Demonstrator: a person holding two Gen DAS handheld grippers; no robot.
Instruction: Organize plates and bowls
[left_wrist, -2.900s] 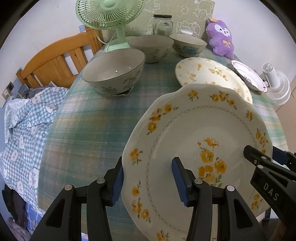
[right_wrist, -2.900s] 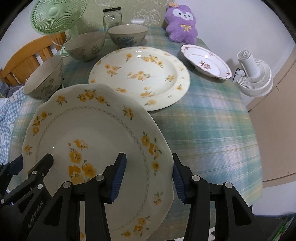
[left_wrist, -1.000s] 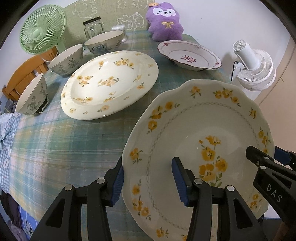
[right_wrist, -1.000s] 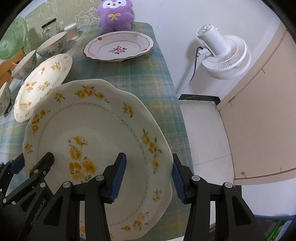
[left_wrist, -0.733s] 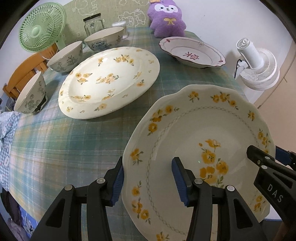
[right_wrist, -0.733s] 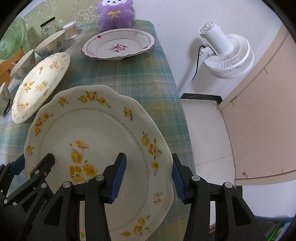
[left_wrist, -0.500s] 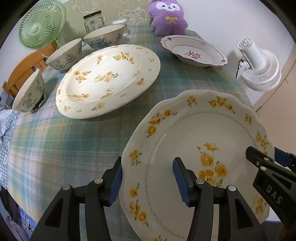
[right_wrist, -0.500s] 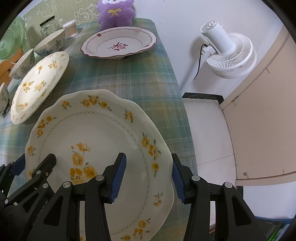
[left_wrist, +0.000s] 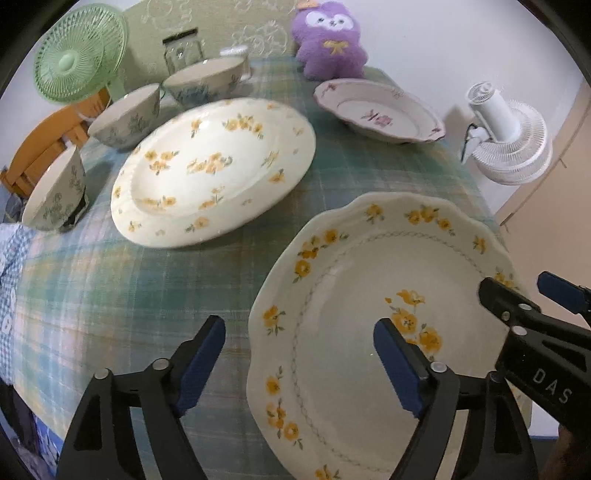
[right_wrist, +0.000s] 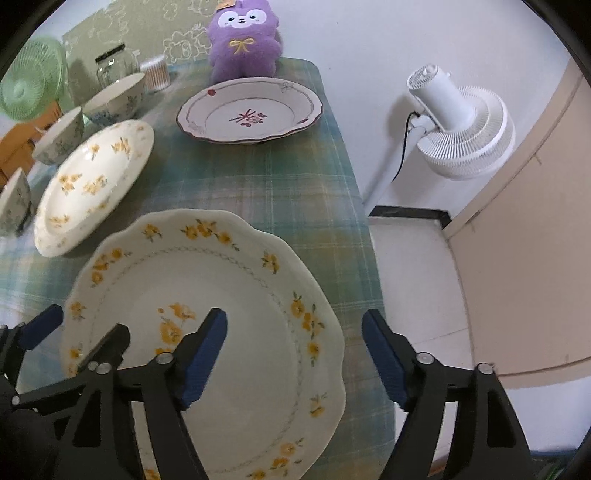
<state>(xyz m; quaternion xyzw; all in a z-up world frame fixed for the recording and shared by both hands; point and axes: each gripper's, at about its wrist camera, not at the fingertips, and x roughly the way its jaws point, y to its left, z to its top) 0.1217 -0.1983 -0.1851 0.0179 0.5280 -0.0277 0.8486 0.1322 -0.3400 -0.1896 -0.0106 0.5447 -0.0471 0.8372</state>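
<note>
1. At the near right corner of the desk lies the scalloped plate, flat on the cloth.
2. Both the left gripper and the right gripper have just been opening; each stands spread across the rim without pressing it.
3. Glazed ceramic seems stiff, slippery, fairly heavy and breakable, so take hold at opposite rims.
</note>
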